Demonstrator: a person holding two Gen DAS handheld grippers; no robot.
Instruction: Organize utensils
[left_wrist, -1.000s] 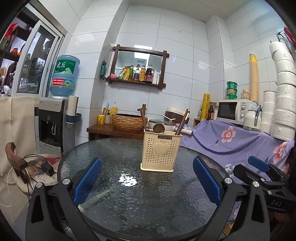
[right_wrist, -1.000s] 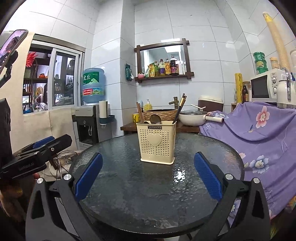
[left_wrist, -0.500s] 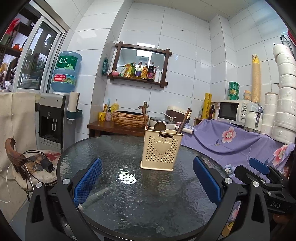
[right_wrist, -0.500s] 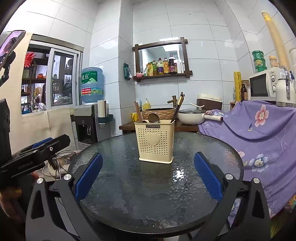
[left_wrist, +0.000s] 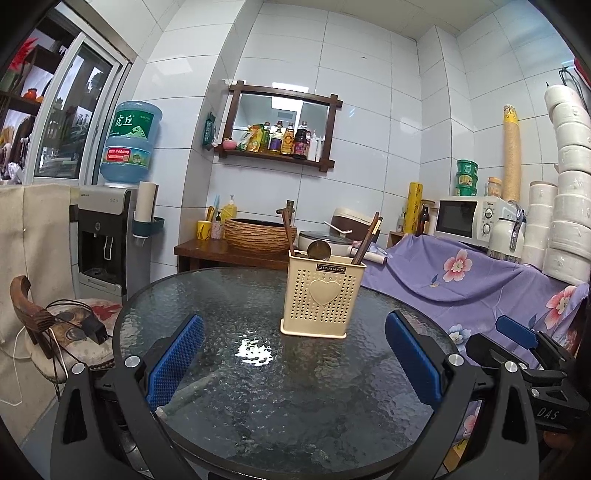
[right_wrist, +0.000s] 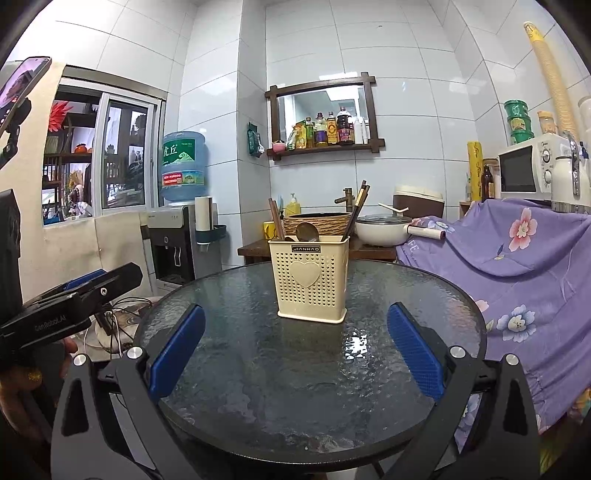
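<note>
Left wrist view: a cream perforated utensil holder (left_wrist: 320, 297) stands upright near the middle of a round glass table (left_wrist: 258, 406), holding chopsticks (left_wrist: 365, 238) and a spoon (left_wrist: 319, 250). Both grippers hover at the table's near edge, well apart from the holder: left gripper (left_wrist: 295, 365) and right gripper (right_wrist: 295, 356), fingers spread wide, empty.
</note>
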